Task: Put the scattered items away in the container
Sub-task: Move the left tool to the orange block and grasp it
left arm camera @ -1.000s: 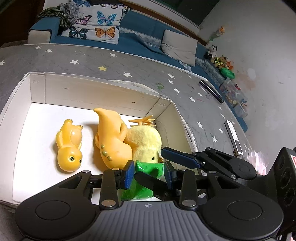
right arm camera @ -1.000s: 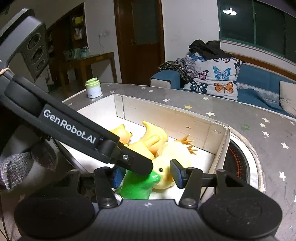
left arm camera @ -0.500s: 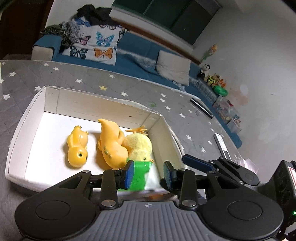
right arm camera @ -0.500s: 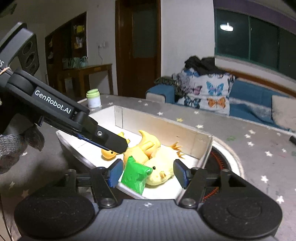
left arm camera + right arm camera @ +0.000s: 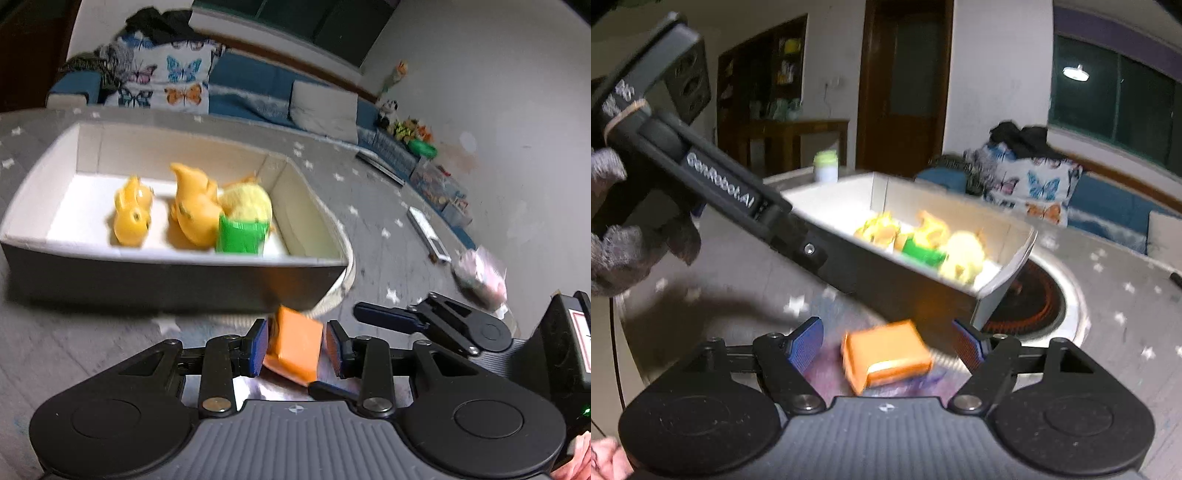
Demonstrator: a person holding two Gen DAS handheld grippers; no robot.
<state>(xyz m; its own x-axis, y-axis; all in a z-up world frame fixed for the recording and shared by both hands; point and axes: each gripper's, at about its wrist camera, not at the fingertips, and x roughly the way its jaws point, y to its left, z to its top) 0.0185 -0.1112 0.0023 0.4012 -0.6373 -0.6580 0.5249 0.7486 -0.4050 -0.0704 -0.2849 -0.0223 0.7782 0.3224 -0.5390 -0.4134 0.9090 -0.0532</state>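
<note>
An open white box (image 5: 166,260) holds two orange rubber toys (image 5: 133,214), a yellow plush chick (image 5: 249,201) and a green toy (image 5: 240,234). The box also shows in the right wrist view (image 5: 1004,280). An orange block (image 5: 295,349) lies on the table in front of the box. My left gripper (image 5: 295,347) is open with the block between its pads; I cannot tell whether they touch it. My right gripper (image 5: 888,341) is wide open with the same orange block (image 5: 884,354) lying between its fingers.
The grey star-patterned table (image 5: 373,206) carries a white remote (image 5: 428,234) and a pink bag (image 5: 480,273) at the right. A round burner (image 5: 1030,299) sits beside the box. A green-lidded jar (image 5: 825,166) stands at the far edge. A sofa lies behind.
Both grippers have pulled back out of the box, leaving the green toy inside. They now sit low in front of the box, around the orange block.
</note>
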